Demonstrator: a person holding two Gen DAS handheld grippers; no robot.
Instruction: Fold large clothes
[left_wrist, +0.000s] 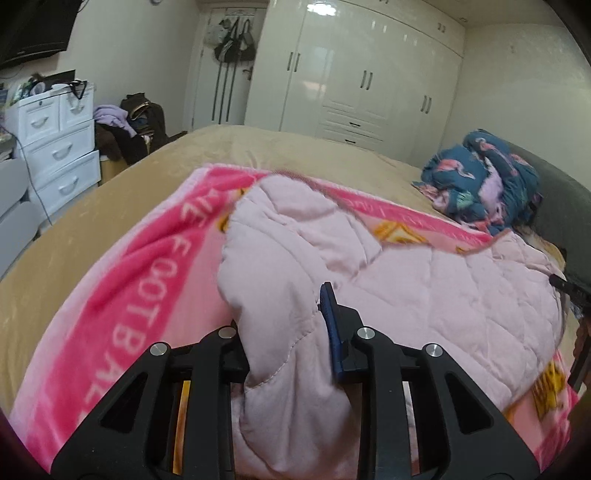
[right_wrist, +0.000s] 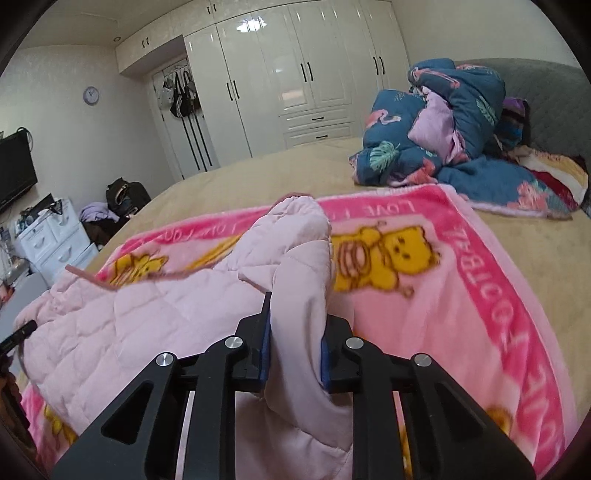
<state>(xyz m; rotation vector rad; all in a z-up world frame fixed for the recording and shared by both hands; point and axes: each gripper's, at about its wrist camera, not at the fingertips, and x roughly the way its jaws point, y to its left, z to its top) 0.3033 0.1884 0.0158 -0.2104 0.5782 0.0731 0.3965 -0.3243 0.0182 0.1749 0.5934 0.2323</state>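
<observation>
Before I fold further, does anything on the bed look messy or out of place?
The blue flamingo-print quilt lies crumpled in a heap against the headboard, not spread or folded. The pink quilted jacket sits rumpled on the pink bear-print blanket, with each gripper's jaws closed on a bunch of it.

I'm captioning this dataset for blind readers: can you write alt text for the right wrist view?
The right gripper has its fingers closed on a fold of a pale pink quilted jacket, which lies on a bright pink cartoon-bear blanket spread over a tan bed. A crumpled blue flamingo-print duvet sits behind.
</observation>
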